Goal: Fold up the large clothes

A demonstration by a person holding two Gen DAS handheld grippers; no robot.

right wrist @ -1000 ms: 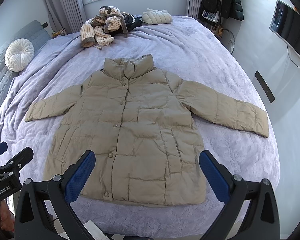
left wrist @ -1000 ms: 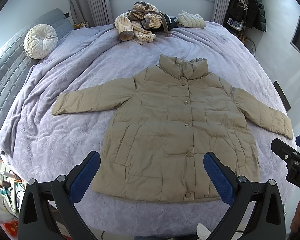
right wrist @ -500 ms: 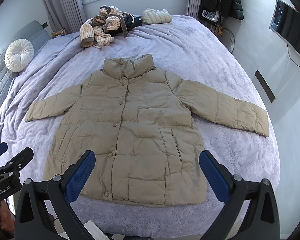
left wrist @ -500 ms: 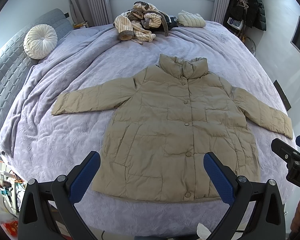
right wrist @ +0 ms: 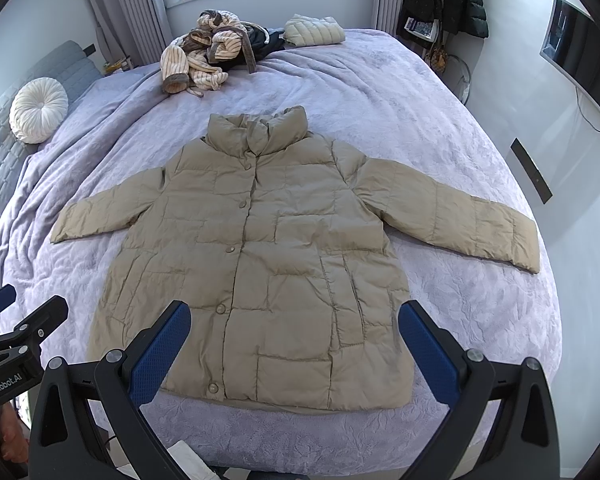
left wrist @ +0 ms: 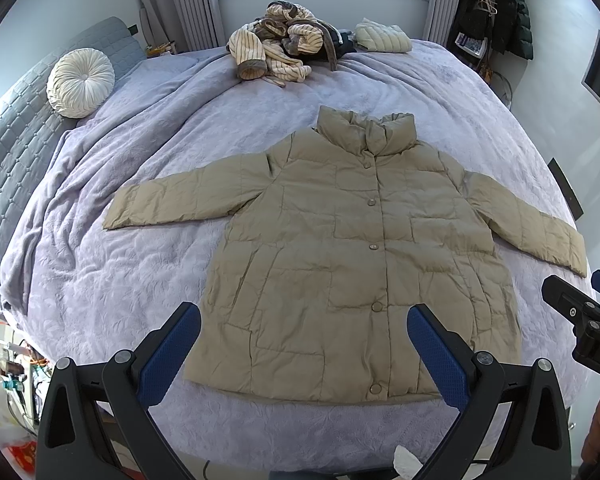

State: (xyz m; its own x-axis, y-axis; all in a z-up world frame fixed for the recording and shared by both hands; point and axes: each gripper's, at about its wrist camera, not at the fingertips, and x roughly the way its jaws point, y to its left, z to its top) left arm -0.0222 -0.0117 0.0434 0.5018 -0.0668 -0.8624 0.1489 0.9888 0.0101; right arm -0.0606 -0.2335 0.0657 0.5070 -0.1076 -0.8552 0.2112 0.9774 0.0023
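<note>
A beige puffer jacket (left wrist: pixel 352 248) lies flat, front up and buttoned, on the lilac bed cover (left wrist: pixel 120 280), both sleeves spread sideways, collar toward the window. It also shows in the right wrist view (right wrist: pixel 268 256). My left gripper (left wrist: pixel 304 352) is open and empty, held above the bed's near edge over the jacket's hem. My right gripper (right wrist: pixel 294 348) is open and empty, likewise over the hem. Each gripper shows at the edge of the other's view: the right one (left wrist: pixel 580 320), the left one (right wrist: pixel 16 332).
A heap of striped and dark clothes (left wrist: pixel 284 48) and a folded pale jacket (left wrist: pixel 384 36) lie at the bed's far end. A round white cushion (left wrist: pixel 80 82) sits at the grey headboard on the left. Dark coats hang at the right (left wrist: pixel 496 4). A wall screen (right wrist: pixel 576 48) is at the right.
</note>
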